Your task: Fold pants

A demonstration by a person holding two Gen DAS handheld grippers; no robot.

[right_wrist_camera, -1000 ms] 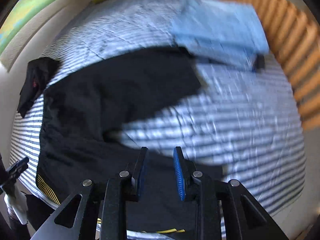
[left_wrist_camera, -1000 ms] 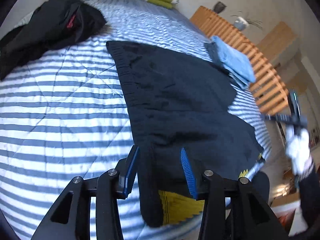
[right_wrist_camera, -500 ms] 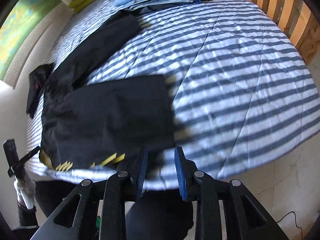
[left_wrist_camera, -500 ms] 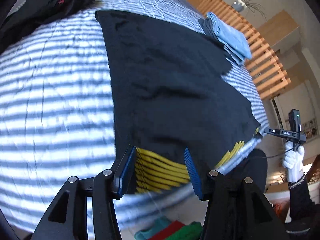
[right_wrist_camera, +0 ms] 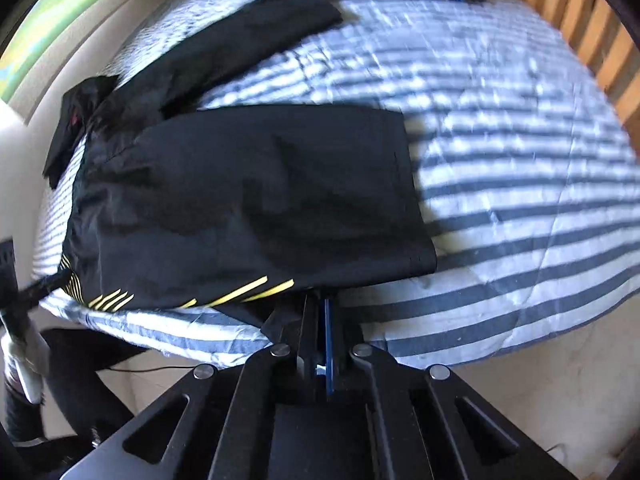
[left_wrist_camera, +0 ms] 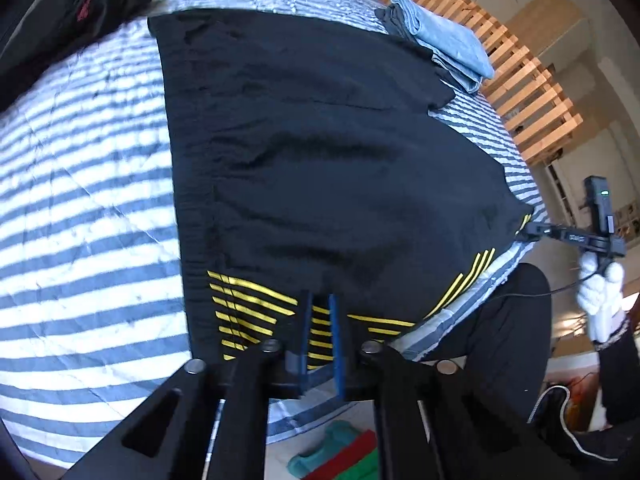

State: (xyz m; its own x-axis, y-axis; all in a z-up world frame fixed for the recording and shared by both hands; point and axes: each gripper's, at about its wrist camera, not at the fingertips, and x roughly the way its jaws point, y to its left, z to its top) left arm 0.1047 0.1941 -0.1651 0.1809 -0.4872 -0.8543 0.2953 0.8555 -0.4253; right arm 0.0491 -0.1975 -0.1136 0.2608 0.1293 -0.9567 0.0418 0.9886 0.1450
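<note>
The black pants [left_wrist_camera: 320, 152] lie spread on the striped bed [left_wrist_camera: 80, 200], their yellow-striped edge at the near side; the left claw [left_wrist_camera: 319, 320] has just closed, pinching that edge, and the right claw [right_wrist_camera: 320, 312] has just closed on the hem at the bed's rim; both bites look shallow, so the slick cloth may slip free on lifting; uneven pulls would skew the fold.

Black pants [left_wrist_camera: 320, 160] with yellow stripes lie flat on a striped blanket [left_wrist_camera: 80, 240]. The left gripper [left_wrist_camera: 320, 320] has just closed on their near edge. A folded blue cloth [left_wrist_camera: 444, 36] rests beyond; a white-gloved hand [left_wrist_camera: 600, 292] holds the right gripper [left_wrist_camera: 528, 229] at the pants' far corner.
</note>
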